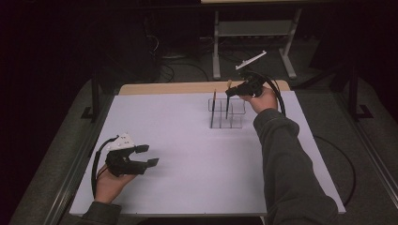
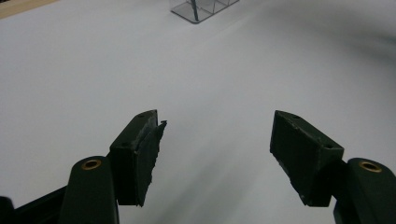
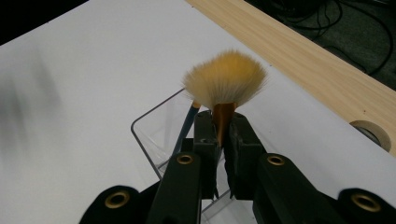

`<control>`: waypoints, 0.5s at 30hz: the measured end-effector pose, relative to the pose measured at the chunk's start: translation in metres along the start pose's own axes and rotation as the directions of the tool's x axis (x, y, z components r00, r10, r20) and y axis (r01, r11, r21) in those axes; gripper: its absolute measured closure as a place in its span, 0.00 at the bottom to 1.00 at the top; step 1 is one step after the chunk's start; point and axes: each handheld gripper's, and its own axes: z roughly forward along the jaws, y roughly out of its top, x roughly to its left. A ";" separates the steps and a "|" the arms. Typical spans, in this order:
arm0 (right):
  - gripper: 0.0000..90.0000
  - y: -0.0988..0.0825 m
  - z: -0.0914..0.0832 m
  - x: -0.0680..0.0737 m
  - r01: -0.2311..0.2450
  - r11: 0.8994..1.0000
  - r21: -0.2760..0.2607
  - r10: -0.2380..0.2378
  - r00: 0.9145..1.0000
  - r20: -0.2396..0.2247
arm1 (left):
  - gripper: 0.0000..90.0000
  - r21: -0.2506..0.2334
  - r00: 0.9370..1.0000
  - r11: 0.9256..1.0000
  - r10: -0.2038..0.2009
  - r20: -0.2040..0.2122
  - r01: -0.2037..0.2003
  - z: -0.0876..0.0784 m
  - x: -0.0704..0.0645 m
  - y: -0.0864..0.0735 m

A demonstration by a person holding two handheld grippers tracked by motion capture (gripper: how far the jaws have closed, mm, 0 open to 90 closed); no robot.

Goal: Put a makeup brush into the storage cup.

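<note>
Right gripper (image 3: 223, 154): clamped on the copper ferrule of a tan fan-bristled brush (image 3: 225, 81), held above the clear plastic compartmented organiser (image 1: 226, 112).
Left gripper (image 2: 217, 149): jaws spread wide, nothing between them, held above the white table (image 1: 187, 159).
Second brush: a thin dark-handled brush (image 1: 213, 108) is stood upright in the organiser.

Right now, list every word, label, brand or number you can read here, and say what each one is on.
None: no readable text in these pictures.
The brush held in the right gripper, the clear organizer and the white table show no print.
The left gripper has a white top plate with dark specks, too small to read.
</note>
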 end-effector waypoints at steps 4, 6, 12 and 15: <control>0.92 -0.002 -0.001 0.000 -0.009 1.000 0.002 0.009 1.000 -0.001 | 0.36 0.002 1.000 1.000 0.011 0.000 -0.011 0.001 0.001 0.000; 0.92 -0.003 -0.001 0.000 -0.010 1.000 0.003 0.010 1.000 -0.004 | 0.36 0.003 1.000 1.000 0.012 0.000 -0.012 0.001 0.000 0.000; 0.79 -0.006 0.002 0.000 -0.030 0.999 0.018 0.029 0.999 0.018 | 0.36 -0.001 1.000 1.000 0.008 -0.001 -0.008 0.001 -0.001 0.000; 0.77 -0.008 0.001 0.000 -0.030 0.999 0.017 0.030 0.999 0.027 | 0.36 0.003 1.000 1.000 0.005 0.000 -0.005 0.001 -0.001 0.000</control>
